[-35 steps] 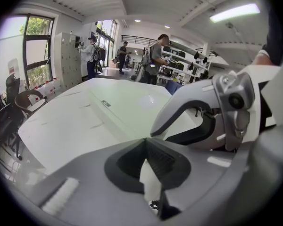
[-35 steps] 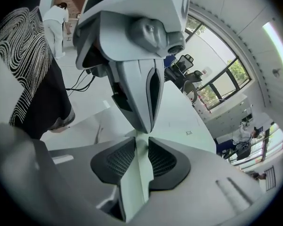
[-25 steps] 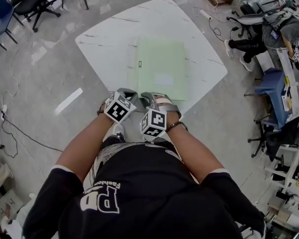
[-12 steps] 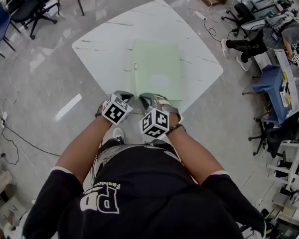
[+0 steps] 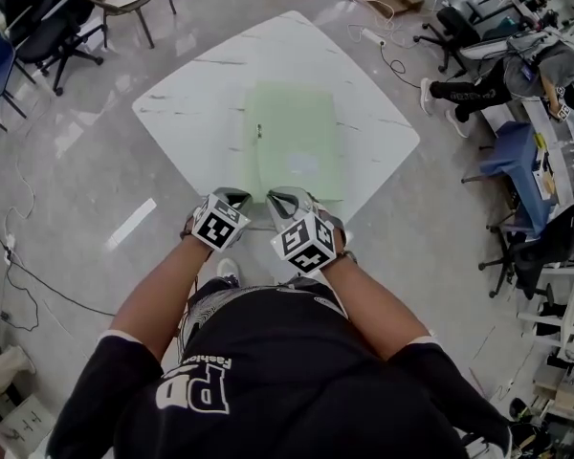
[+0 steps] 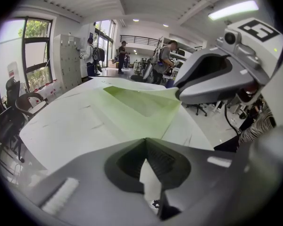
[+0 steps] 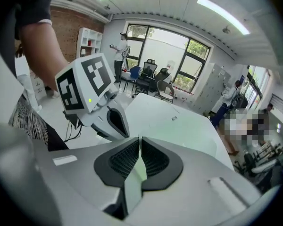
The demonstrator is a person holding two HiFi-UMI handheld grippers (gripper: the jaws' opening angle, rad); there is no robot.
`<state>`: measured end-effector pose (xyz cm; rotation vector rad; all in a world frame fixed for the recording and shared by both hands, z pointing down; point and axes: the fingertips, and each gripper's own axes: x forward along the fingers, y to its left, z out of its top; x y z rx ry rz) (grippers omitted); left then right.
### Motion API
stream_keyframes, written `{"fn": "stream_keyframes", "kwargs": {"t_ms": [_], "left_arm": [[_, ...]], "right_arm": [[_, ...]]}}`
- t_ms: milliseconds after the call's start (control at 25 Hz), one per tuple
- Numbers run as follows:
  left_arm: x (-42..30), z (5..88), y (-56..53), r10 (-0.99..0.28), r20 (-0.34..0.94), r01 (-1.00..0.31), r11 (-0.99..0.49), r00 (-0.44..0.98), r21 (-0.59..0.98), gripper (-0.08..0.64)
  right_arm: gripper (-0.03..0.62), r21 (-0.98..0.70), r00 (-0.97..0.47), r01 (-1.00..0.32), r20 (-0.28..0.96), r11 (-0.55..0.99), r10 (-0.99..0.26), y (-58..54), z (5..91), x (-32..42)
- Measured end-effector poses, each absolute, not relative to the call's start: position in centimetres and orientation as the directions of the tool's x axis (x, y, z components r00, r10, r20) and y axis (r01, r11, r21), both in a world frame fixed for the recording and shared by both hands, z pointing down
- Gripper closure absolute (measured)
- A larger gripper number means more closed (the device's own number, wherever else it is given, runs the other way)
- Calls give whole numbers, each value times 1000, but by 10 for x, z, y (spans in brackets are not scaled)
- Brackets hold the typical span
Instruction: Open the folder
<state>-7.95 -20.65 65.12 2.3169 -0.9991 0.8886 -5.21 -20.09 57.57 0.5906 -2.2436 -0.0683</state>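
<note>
Your left gripper (image 5: 234,196) and right gripper (image 5: 285,198) each have their jaws pressed together, empty, side by side over the near edge of the white marble table (image 5: 191,94). The pale green folder (image 5: 292,142) lies flat and closed on the table just beyond them.

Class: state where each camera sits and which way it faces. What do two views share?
Head view: on the person's head, facing steeply down at the table; both arms show.
Left gripper view: on the left gripper, facing across the green folder; own shut jaws show.
Right gripper view: on the right gripper, facing the green folder too; shut jaws.
Shared: green folder.
</note>
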Motion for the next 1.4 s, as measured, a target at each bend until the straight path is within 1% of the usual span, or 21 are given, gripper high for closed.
{"fn": "stream_keyframes", "kwargs": {"t_ms": [120, 280, 520, 800, 1040, 1200, 1400], "left_arm": [[-79, 651, -206, -466, 710, -767, -620, 528, 163, 508], [-81, 651, -206, -469, 709, -771, -615, 527, 167, 508], [-79, 651, -208, -464, 715, -764, -626, 523, 153, 508], [-79, 651, -207, -456, 724, -756, -640, 517, 137, 508], [-83, 653, -207, -461, 726, -760, -637, 511, 131, 508], [-83, 657, -209, -464, 728, -754, -647, 505, 111, 508], [-80, 657, -209, -461, 732, -754, -648, 501, 108, 508]], "right_arm": [[577, 120, -615, -482, 660, 868, -432, -204, 562, -45], [577, 23, -660, -577, 576, 816, -483, -215, 530, -31], [577, 1, -649, -679, 467, 735, -601, -227, 490, 10], [580, 84, -524, -804, 366, 588, -769, -242, 457, 68], [588, 130, -411, -875, 311, 466, -857, -252, 443, 115], [589, 111, -339, -916, 298, 385, -892, -260, 439, 155], [589, 23, -241, -966, 295, 259, -925, -271, 443, 208]]}}
